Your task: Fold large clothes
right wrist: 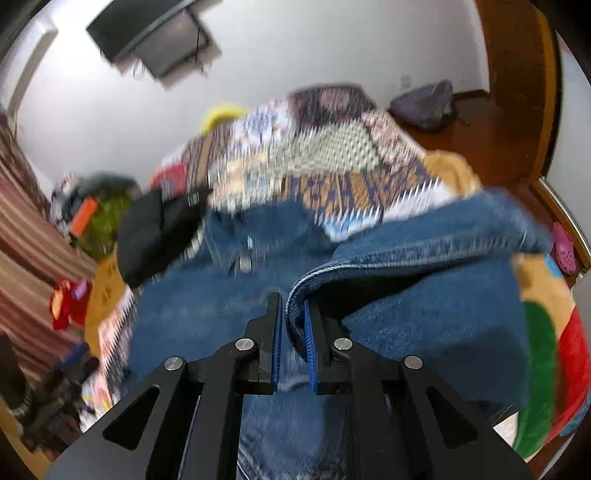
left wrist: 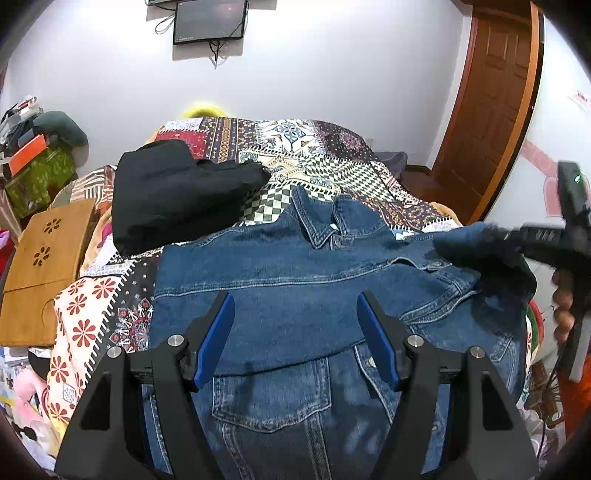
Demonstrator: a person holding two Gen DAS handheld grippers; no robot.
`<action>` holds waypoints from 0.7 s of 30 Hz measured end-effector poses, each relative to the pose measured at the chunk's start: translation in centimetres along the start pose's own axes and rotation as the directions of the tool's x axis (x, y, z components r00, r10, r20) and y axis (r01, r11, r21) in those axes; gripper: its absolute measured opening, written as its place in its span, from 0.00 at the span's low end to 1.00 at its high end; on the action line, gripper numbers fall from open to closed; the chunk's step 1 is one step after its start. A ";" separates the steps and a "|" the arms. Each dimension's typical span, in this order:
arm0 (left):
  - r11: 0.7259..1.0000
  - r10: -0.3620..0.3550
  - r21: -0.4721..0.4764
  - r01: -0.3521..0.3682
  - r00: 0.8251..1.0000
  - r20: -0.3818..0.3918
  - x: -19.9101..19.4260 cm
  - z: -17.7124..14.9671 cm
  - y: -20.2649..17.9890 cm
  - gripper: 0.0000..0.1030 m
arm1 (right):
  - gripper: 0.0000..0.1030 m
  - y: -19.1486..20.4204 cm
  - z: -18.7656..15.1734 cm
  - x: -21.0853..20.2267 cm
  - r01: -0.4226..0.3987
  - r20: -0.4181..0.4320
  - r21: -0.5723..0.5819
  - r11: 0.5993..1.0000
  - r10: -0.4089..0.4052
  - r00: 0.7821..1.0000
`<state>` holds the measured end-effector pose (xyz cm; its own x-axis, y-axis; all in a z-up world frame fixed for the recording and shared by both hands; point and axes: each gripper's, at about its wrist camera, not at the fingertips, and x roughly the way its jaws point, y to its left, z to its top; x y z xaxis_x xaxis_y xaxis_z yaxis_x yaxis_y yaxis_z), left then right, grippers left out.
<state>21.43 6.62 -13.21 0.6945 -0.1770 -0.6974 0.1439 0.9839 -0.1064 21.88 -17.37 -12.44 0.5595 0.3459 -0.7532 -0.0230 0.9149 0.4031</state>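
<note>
A blue denim jacket (left wrist: 295, 288) lies on the patterned bedspread (left wrist: 295, 155), collar toward the far end, its left sleeve folded across the chest. My left gripper (left wrist: 295, 306) is open and empty, hovering over the middle of the jacket. My right gripper (right wrist: 293, 306) is shut on the jacket's right sleeve (right wrist: 424, 251) and holds it lifted above the jacket body. In the left wrist view the right gripper (left wrist: 509, 236) shows at the right edge with the raised sleeve (left wrist: 469, 240). The right wrist view is motion-blurred.
A folded black garment (left wrist: 173, 192) lies on the bed to the left of the jacket. A wooden lap table (left wrist: 44, 258) sits at the bed's left edge, with clutter beyond. A wooden door (left wrist: 491, 110) stands to the right, and a wall monitor (left wrist: 208, 20) hangs above.
</note>
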 end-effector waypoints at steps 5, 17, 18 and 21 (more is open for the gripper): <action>1.000 -0.004 0.000 0.004 1.000 -0.014 0.3 -0.4 -0.4 0.66 | 0.13 -0.4 -1.7 0.2 0.048 -0.062 -0.045 0.998 -0.051 0.997; 0.999 -0.017 0.042 0.019 0.999 -0.045 1.7 0.2 -3.6 0.66 | 0.47 -2.1 -1.3 -5.1 0.056 -0.007 -0.087 0.995 -0.057 0.998; 0.999 -0.020 0.047 0.022 0.999 -0.047 1.8 0.3 -3.9 0.66 | 0.47 -2.8 -1.0 -5.8 0.076 0.029 -0.061 0.995 -0.074 0.997; 0.998 -0.026 0.063 0.029 0.998 -0.053 2.2 0.7 -4.8 0.66 | 0.47 -5.1 0.2 -7.4 0.116 0.101 0.016 0.993 -0.117 0.988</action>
<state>22.78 1.45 -13.72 0.6518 -0.2010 -0.7313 0.2087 0.9746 -0.0818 18.01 -24.62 -8.78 0.6393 0.2134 -0.7387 0.0551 0.9455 0.3208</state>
